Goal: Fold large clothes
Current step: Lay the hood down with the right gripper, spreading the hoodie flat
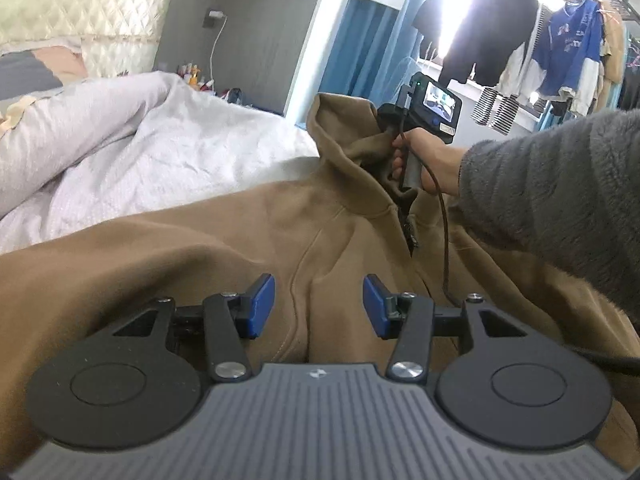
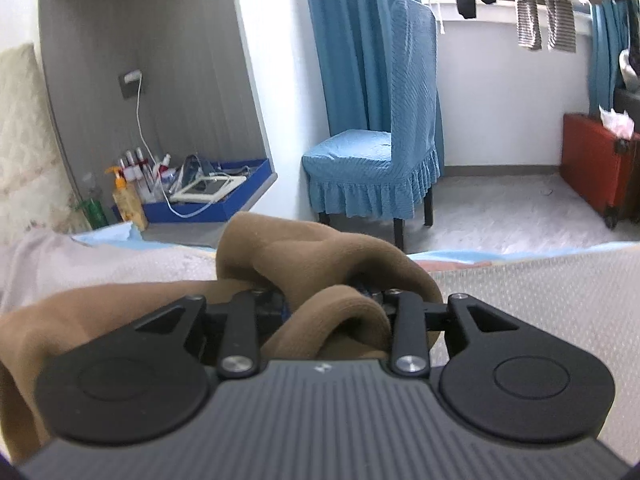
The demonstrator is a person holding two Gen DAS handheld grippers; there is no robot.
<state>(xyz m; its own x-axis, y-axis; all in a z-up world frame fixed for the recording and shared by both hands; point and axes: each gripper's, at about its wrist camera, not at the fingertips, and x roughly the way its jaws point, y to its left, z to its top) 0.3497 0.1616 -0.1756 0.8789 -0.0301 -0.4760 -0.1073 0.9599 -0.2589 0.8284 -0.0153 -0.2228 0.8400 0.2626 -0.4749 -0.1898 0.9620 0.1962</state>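
- A brown hoodie (image 1: 224, 232) lies spread on the white bedcover (image 1: 172, 152).
- The left gripper (image 1: 319, 306) hovers over the hoodie's chest, its blue pads (image 1: 262, 304) apart with nothing pinched between them.
- The right gripper (image 2: 330, 300) has a bunched fold of the hoodie (image 2: 312, 256) between its jaws, lifted off the bed.
- A hand (image 1: 424, 160) in a grey fleece sleeve (image 1: 552, 184) holds that gripper's handle.
- A blue chair (image 2: 380, 168) stands beyond the bed.
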